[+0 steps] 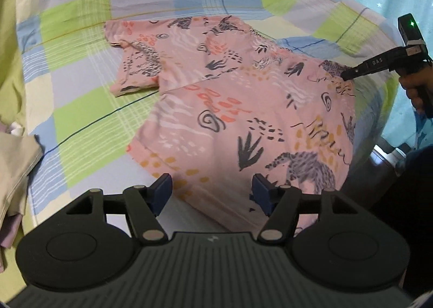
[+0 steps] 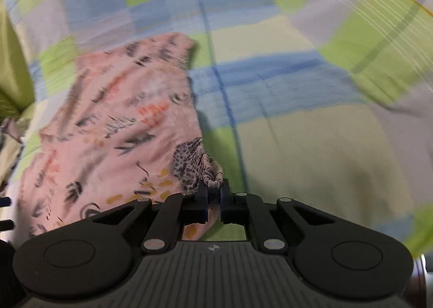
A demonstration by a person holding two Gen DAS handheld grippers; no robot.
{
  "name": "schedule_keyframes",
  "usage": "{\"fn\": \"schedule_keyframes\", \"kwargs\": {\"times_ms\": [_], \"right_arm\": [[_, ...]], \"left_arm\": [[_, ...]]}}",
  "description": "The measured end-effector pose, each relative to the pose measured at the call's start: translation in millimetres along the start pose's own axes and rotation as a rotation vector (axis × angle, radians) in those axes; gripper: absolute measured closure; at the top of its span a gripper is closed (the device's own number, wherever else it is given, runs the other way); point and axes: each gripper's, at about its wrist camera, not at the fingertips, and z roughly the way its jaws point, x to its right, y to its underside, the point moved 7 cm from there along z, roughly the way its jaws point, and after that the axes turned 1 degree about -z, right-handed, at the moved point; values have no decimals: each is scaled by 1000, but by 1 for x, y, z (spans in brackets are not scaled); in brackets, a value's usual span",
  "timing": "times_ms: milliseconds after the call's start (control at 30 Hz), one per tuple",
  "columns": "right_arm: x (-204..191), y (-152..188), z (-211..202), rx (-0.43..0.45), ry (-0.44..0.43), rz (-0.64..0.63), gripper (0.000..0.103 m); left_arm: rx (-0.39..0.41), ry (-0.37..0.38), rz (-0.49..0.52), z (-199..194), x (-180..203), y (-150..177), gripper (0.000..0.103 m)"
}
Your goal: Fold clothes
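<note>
Our right gripper (image 2: 213, 195) is pinched tight on a bunched edge of the pink printed garment (image 1: 243, 118), which lies spread on the checked bed sheet (image 1: 81, 132). Our left gripper (image 1: 212, 194) hovers wide open and empty over its near hem. Soft, light cloth, we judge; best taken at hems and corners.

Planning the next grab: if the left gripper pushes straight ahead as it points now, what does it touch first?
Most likely the pink printed garment: its near hem lies between the open fingers of the left gripper, spread on the checked bedsheet. Height above the fabric is unclear.
</note>
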Motion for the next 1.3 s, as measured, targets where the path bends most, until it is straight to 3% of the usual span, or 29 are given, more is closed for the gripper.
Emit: {"fn": "schedule_keyframes", "kwargs": {"times_ms": [100, 200, 333, 467, 533, 633, 733, 1000, 1100, 1167, 1300], "right_arm": [[8, 8, -2, -10, 30, 25, 95], [6, 9, -7, 10, 52, 16, 83], [-21, 9, -31, 90, 102, -58, 75], [-65, 30, -48, 126, 49, -95, 73], [-90, 47, -52, 121, 1, -104, 67], [-121, 79, -52, 83, -70, -92, 65], [-143, 110, -42, 34, -88, -91, 62], [-165, 147, -24, -24, -129, -23, 60], [-169, 149, -24, -19, -137, -17, 57], [-171, 149, -25, -14, -142, -8, 56], [-172, 149, -25, -9, -154, 3, 54]], "left_arm": [[-3, -14, 1, 1, -2, -1, 42], [-5, -37, -5, 0, -9, -2, 42], [-14, -66, -31, 1, -28, -6, 42], [-11, -75, -39, 9, -47, -15, 42], [-10, -60, -53, 15, -52, -19, 42], [-16, -47, -54, 26, -57, -22, 53], [-30, -116, -10, 33, -63, -19, 62], [-34, -210, -11, 23, -89, -16, 62], [-4, -196, -18, 12, -87, -20, 62], [27, -145, -9, 6, -78, -25, 56], [25, -114, 37, 18, -64, -35, 55]]}}
